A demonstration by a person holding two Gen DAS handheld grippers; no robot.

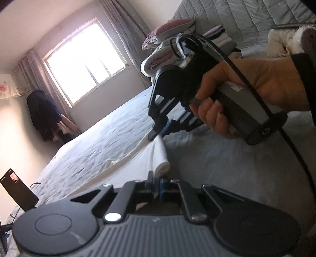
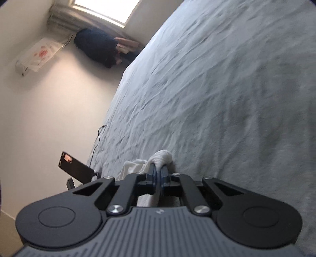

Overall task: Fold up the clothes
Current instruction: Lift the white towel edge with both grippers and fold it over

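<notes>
A white garment (image 1: pixel 138 158) lies on the pale grey bed sheet (image 1: pixel 88 146), its near edge bunched into a roll. My left gripper (image 1: pixel 156 180) is shut on that rolled edge at the bottom of the left wrist view. Farther along the same edge my right gripper (image 1: pixel 157 133), held by a hand (image 1: pixel 246 94), is shut on the white cloth too. In the right wrist view the right gripper (image 2: pixel 158 170) pinches a bunched white fold (image 2: pixel 161 156) close to the sheet (image 2: pixel 217 89).
A stack of folded clothes and bedding (image 1: pixel 177 49) sits at the head of the bed against a quilted headboard (image 1: pixel 237 15). A phone on a stand (image 1: pixel 18 189) stands at the bed's left edge, with a cable. Dark clothes (image 1: pixel 43 114) hang by the window.
</notes>
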